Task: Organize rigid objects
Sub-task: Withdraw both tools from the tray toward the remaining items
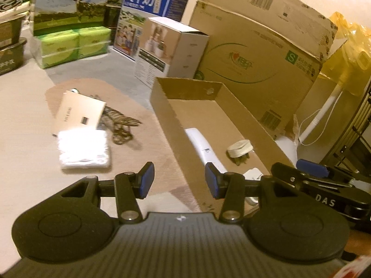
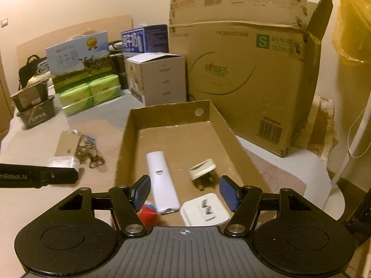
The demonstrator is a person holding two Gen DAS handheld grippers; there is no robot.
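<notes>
Tray (image 2: pixel 129 139): open cardboard, on the counter (image 2: pixel 30 206)
Remote (image 2: pixel 162 183): white, inside tray
Plugs (image 2: pixel 202 168): beside remote
Left gripper (image 1: pixel 179 180): jaws apart, empty
Right gripper (image 2: pixel 185 191): jaws apart, empty, above tray

Against the wall stands a large brown cardboard carton (image 2: pixel 243 74) with a green S label, and just beside it a white open-topped product box (image 2: pixel 162 78). Further left, green wrapped tissue packs (image 2: pixel 90 95) sit under a cow-printed milk carton (image 2: pixel 78 58), with a blue milk box (image 2: pixel 145 38) behind.
</notes>
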